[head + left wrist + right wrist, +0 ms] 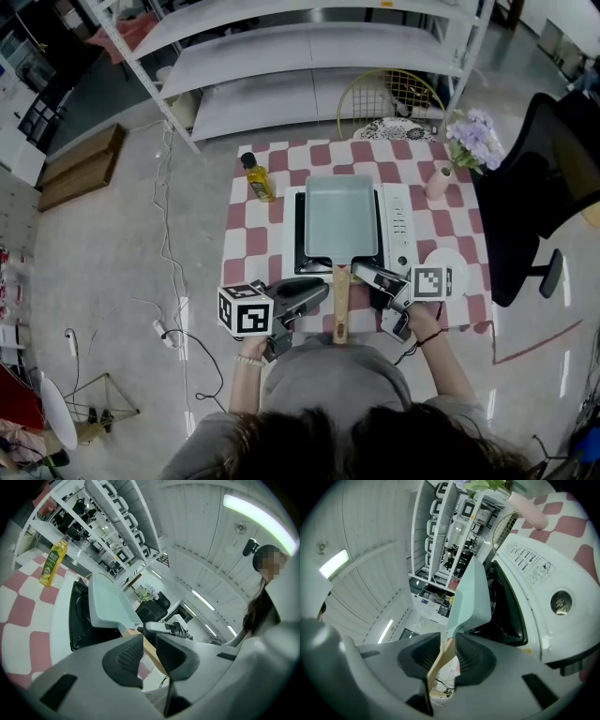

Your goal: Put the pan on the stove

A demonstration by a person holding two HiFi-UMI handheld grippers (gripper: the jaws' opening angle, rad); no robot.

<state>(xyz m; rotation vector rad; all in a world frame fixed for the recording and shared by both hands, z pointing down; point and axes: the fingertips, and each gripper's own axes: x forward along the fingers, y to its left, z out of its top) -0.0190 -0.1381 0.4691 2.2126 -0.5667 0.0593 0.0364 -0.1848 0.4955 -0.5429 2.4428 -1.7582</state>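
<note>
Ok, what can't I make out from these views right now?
Whether the pan rests on the stove or hangs just above it: head view looks straight down, pan covers the burner.
The stove's panel print: too small in head view, unreadable in right gripper view.
The white round thing beside the stove: partly behind the right gripper cube, head view.

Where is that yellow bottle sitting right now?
In the head view, the yellow bottle stands upright near the far left corner of the checkered table, just left of the stove that carries the pan.
</note>
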